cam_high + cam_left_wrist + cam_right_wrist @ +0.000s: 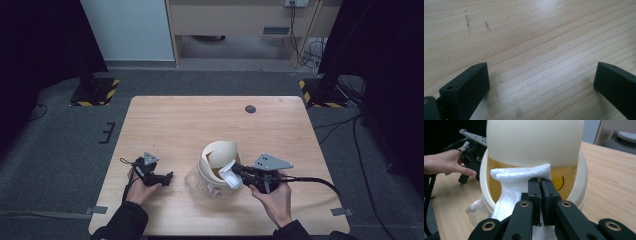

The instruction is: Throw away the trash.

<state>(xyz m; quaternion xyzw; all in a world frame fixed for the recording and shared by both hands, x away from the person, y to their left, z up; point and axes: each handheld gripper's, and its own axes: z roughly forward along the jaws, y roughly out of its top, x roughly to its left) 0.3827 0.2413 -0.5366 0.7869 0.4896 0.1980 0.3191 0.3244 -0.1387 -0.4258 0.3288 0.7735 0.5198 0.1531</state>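
The right tongs (541, 180) are clamped on a white cloth (519, 182) at the mouth of the cream bin (218, 170), under its tilted swing lid (535, 142), near the worktop (200, 120) front edge. The left tongs (541, 77) rest open and empty beside it. With nothing steadying the bin, I judge a push could tip it or slide it on its plastic wrap (475, 210)

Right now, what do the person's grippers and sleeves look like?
Both grippers are black with two flat block jaws. The right gripper carries a grey three-cornered plate, brass-ringed linkage holes and a black trailing cable. The left gripper has a smaller grey plate and a thin black cable. Dark sleeves cover both forearms.
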